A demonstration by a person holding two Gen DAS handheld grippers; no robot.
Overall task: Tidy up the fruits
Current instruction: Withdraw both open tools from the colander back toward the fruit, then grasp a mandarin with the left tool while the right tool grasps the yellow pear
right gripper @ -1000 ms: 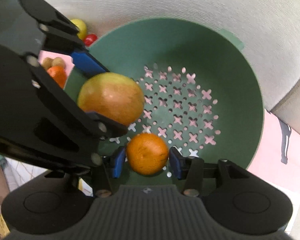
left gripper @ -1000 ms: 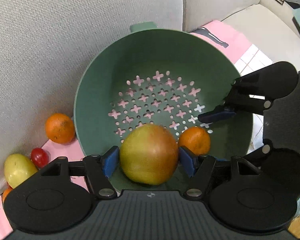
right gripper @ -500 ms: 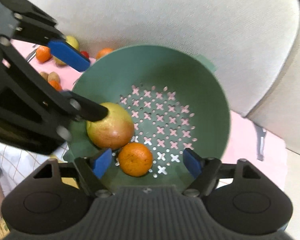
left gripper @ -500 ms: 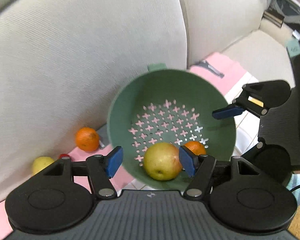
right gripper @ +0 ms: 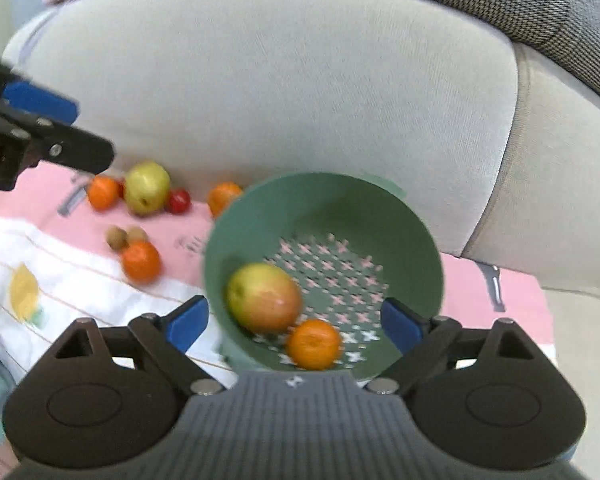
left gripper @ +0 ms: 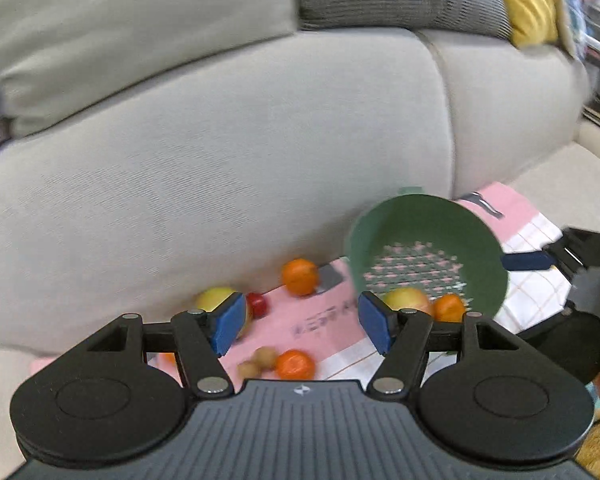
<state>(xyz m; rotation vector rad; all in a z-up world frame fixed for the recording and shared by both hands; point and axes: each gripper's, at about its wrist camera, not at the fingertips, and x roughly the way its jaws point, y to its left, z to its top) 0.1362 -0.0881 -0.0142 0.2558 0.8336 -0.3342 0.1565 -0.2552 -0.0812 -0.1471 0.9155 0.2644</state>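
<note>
While the pink cloth's (right gripper: pixel 80 236) printed writing was too blurred to read, both the left hand-held gripper (left gripper: pixel 298 326) and the just-opened right hand-held gripper (right gripper: pixel 294 326) gaped empty, the apple (right gripper: pixel 263 298) and orange (right gripper: pixel 314 344) lying inside the green colander (right gripper: pixel 380 216).

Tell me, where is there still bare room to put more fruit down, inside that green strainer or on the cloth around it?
Inside the green strainer, the far perforated floor is bare; the apple and orange sit against its near wall. The white cloth left of the strainer is open. Crowded: the pink strip by the sofa, where loose fruit lies.
</note>
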